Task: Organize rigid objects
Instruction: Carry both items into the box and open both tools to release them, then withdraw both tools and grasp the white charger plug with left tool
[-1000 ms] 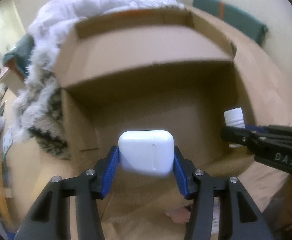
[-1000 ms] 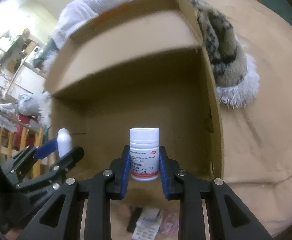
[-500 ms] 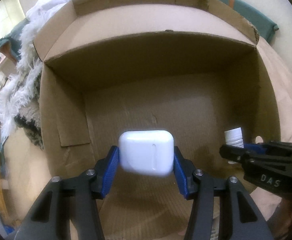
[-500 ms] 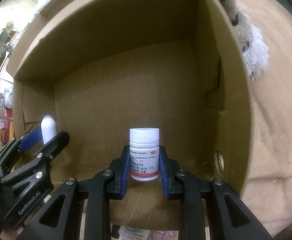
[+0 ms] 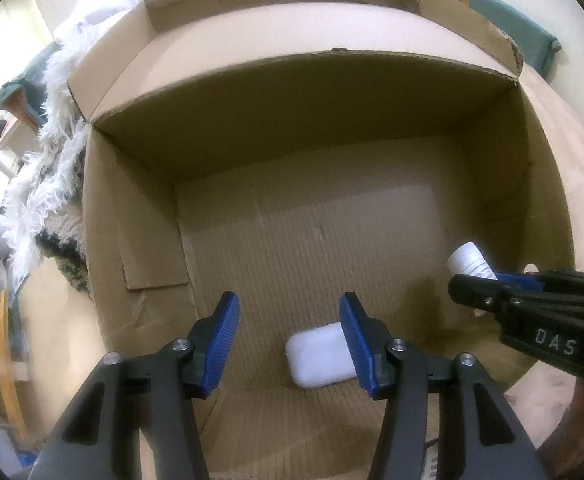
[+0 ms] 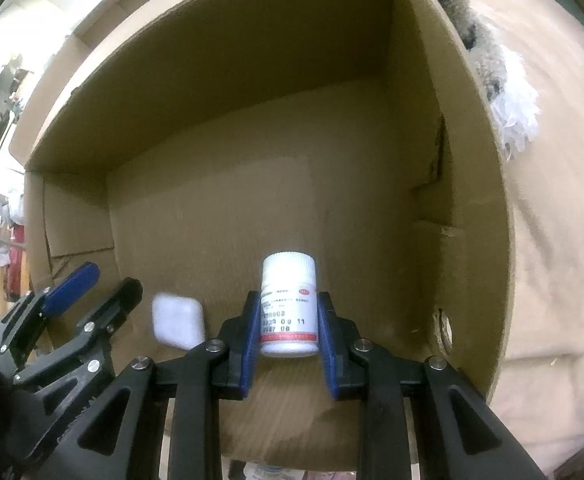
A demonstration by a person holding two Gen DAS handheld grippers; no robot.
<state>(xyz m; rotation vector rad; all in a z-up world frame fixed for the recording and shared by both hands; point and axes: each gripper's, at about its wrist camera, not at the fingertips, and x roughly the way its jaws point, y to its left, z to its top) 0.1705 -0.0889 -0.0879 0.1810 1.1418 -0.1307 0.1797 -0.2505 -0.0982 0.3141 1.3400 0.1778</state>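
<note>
Setting: An open cardboard box point(image 5: 331, 168) stands on a tan cover, with a shaggy white and dark throw point(image 5: 48, 184) bunched along its left side. Both grippers reach down into it from the near edge.

Left gripper point(image 5: 288, 344): Its blue pads stand well apart with nothing pressed between them. Judged from that gap, it has let its load go.

Earbud case point(image 5: 323, 354): A small white rounded case lies flat on the box floor, close to the near edge and a little right of middle. In the left wrist view the right pad partly overlaps it; whether they touch I cannot tell. It looks set down here because the box is the collecting place.

Right gripper point(image 6: 289, 320): Its blue pads are clamped on the two sides of a pill bottle, low on the label, so the cap stays clear.

Pill bottle point(image 6: 289, 304): White with a red band, held in line with the fingers, cap pointing away from the camera, low inside the box toward the near right corner. Whether its base rests on the floor cannot be told.

Spacing: Case and bottle sit near each other but apart, which leaves room to release the bottle without knocking the case.

Likely next step: Opening the right gripper to leave the bottle beside the case.
</note>
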